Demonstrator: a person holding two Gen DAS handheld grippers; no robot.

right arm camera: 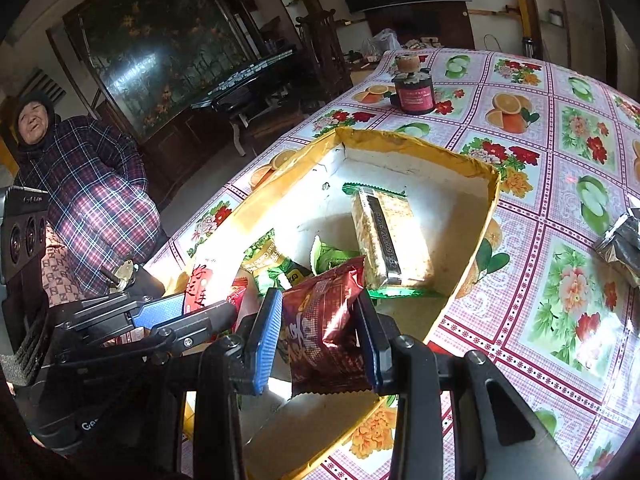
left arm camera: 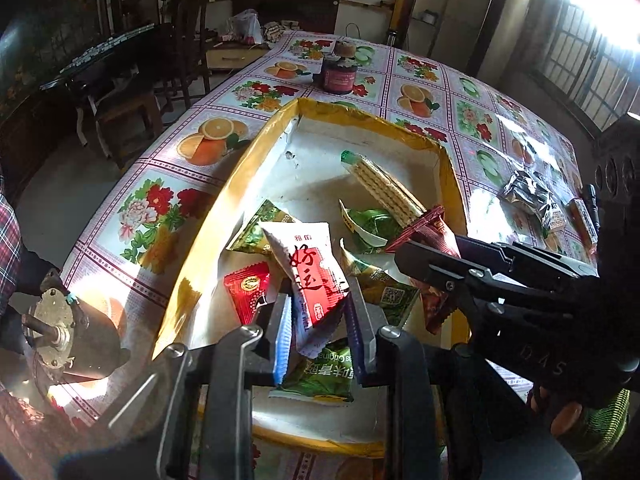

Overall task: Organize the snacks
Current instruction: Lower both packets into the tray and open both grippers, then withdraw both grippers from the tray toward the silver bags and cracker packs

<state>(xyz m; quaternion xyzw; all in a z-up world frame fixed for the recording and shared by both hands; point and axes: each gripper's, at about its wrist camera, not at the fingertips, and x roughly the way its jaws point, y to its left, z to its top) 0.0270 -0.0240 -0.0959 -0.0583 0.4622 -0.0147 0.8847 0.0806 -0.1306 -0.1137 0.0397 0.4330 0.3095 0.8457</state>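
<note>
A yellow-rimmed box (left arm camera: pixel 448 168) (right arm camera: pixel 490 200) sits on the flowered tablecloth and holds several snack packets. My left gripper (left arm camera: pixel 320 320) is shut on a white and red packet (left arm camera: pixel 308 264) over the box's near end. My right gripper (right arm camera: pixel 320 336) is shut on a dark red foil packet (right arm camera: pixel 324 320) above the box; it also shows in the left wrist view (left arm camera: pixel 424 256). A wafer pack (left arm camera: pixel 384 188) (right arm camera: pixel 390 240) and green packets (left arm camera: pixel 372 224) (right arm camera: pixel 332 256) lie inside the box. A red packet (left arm camera: pixel 248 288) lies by the left wall.
A dark jar (left arm camera: pixel 340 74) (right arm camera: pixel 414 94) stands beyond the box. Silver foil packets (left arm camera: pixel 528 190) (right arm camera: pixel 624 244) lie on the cloth at the right. A seated person in a plaid coat (right arm camera: pixel 92 196) is left of the table. A metal object (left arm camera: pixel 56 328) lies at the near left.
</note>
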